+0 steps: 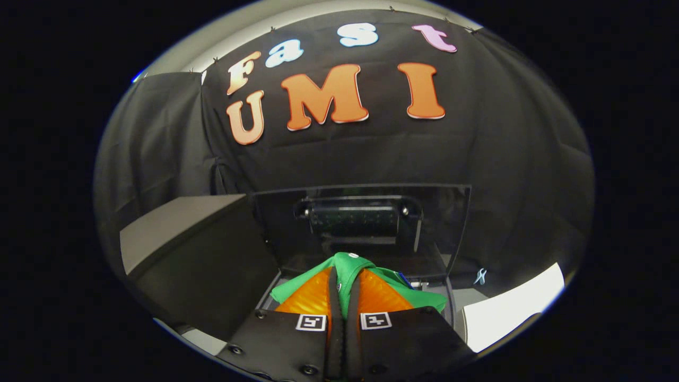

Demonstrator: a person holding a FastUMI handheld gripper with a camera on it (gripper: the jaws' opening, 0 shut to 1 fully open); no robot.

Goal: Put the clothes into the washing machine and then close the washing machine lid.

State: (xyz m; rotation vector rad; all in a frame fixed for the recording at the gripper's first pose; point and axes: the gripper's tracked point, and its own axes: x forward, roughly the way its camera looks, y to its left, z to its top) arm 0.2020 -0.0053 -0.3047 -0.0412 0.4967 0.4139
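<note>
The washing machine [451, 297] stands ahead of me with its dark lid [276, 223] raised upright against the booth wall, so I judge I am at the loading step, lid-closing yet to come. My gripper [345, 276] has its orange fingers [310, 297] pressed nearly together, pinching the green garment [347, 265] (it bunches up over the tips), held just above the open tub. Next I need to lower, spread the fingers and let it drop inside.

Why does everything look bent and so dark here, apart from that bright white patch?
In the gripper view the fisheye lens bows straight edges, like the raised washing machine lid. Light is dim; the black cloth swallows it, and the white surface is washed out by glare. The green garment pinched in the gripper stays sharp and vivid.
</note>
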